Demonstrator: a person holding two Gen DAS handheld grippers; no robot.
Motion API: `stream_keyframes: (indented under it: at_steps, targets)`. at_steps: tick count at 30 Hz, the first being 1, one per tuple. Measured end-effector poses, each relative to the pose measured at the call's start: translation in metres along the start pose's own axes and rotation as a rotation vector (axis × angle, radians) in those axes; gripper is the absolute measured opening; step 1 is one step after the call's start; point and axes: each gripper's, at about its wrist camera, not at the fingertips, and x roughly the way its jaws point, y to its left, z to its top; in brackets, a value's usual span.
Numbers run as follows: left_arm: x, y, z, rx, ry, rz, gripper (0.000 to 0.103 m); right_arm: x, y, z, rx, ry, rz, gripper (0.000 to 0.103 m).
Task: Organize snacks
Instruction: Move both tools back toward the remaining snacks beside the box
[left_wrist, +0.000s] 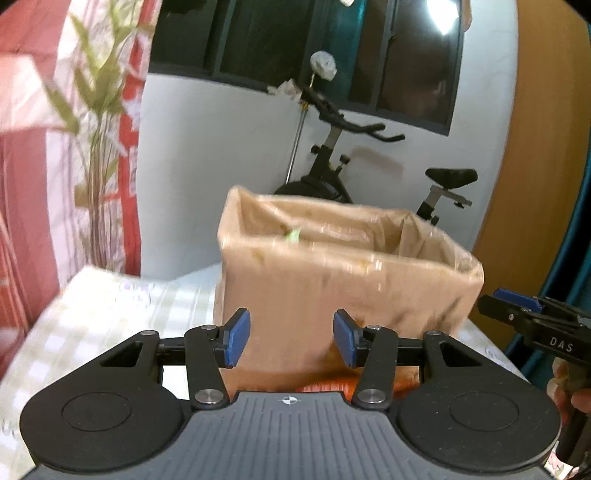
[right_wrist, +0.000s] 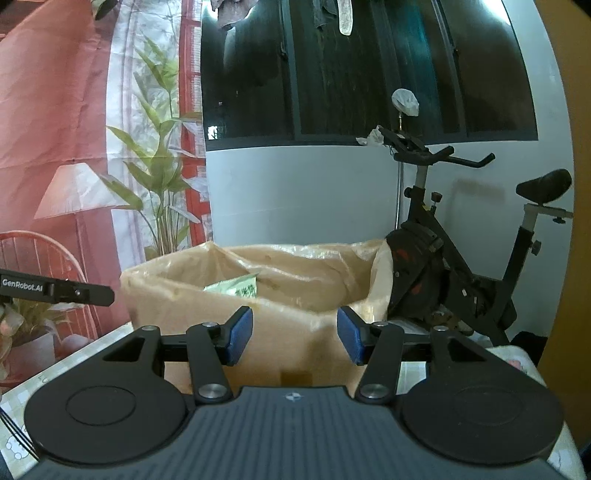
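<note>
Cardboard fills your left wrist view: the plastic-lined box (left_wrist: 343, 280) stands straight ahead of the left gripper (left_wrist: 291, 338), its long side running across from left to right, its open top above the fingers. Your blue pads (left_wrist: 238, 338) are spread with nothing between them. An orange packet (left_wrist: 325, 387) shows low between the fingers at the box's foot, just near of it and closer than anything else. The right gripper (left_wrist: 517, 306) sits at the far right edge.

In your right wrist view, the same box (right_wrist: 295, 332) lies dead ahead of the right gripper (right_wrist: 295, 339), whose fingers are likewise parted and empty. A green-and-white snack packet (right_wrist: 236, 286) already lies inside, ahead and slightly left. No loose snack shows here, so I judge the left hand nearer the next pick.
</note>
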Motion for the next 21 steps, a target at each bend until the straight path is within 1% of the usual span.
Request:
stream_keyframes:
  at_steps: [4,9,13,15,21]
  targets:
    - [0.000,-0.001,-0.022,-0.014,0.038,-0.003,0.052,-0.007,0.004,-0.018,0.016,0.014,-0.006,0.054]
    - [0.013,-0.009,-0.047,-0.035,0.125,-0.024,0.052,-0.007,0.010,-0.040,0.006,0.063,-0.009,0.054]
    - [0.026,-0.023,-0.071,-0.004,0.164,-0.042,0.053,-0.006,0.013,-0.060,0.004,0.106,-0.006,0.054]
    - [0.035,-0.028,-0.080,0.009,0.197,-0.056,0.053,-0.005,0.013,-0.070,0.020,0.128,-0.008,0.054]
    - [0.061,-0.039,-0.100,0.005,0.287,-0.063,0.053,-0.005,0.009,-0.090,0.049,0.181,-0.015,0.054]
